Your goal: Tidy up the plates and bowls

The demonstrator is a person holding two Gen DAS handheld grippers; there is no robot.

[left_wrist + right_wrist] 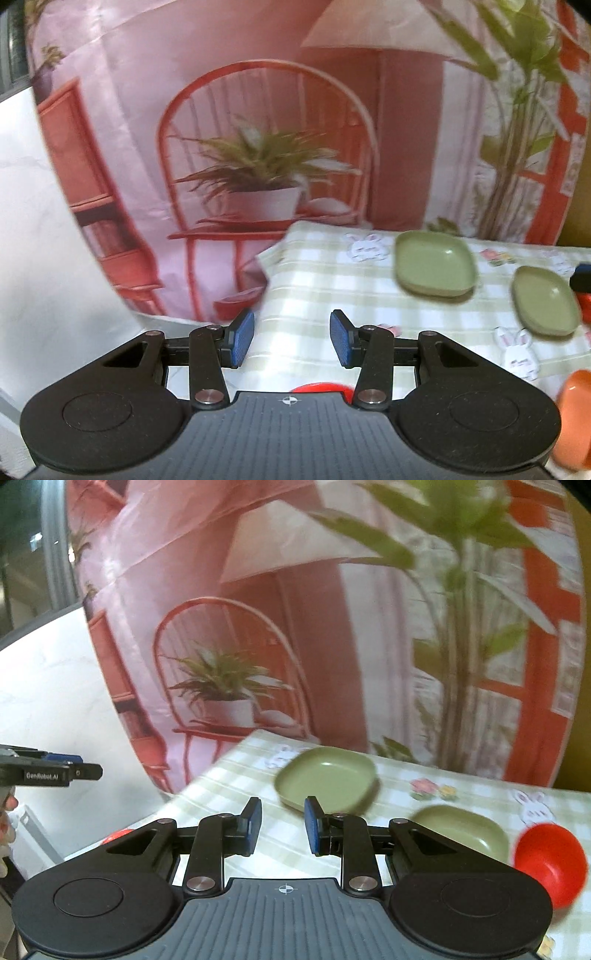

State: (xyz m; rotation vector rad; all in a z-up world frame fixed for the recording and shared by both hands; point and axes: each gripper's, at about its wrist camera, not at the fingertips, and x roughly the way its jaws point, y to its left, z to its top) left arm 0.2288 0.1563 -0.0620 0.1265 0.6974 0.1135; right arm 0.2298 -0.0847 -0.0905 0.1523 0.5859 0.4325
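Note:
Two green square plates lie on the checked tablecloth: a far one [435, 266] [327, 784] and a nearer one [546, 300] [460, 831]. A red bowl [550, 860] sits at the right, and an orange bowl [574, 417] shows at the right edge of the left wrist view. Another red bowl [319, 388] peeks out under my left gripper. My left gripper [291, 339] is open and empty above the table's left part. My right gripper [282, 825] is open and empty, just in front of the far plate.
The table [314, 280] has a green checked cloth with rabbit prints; its left corner edge is near. A printed pink backdrop with a chair and plant hangs behind. My left gripper [70, 768] shows at the left of the right wrist view.

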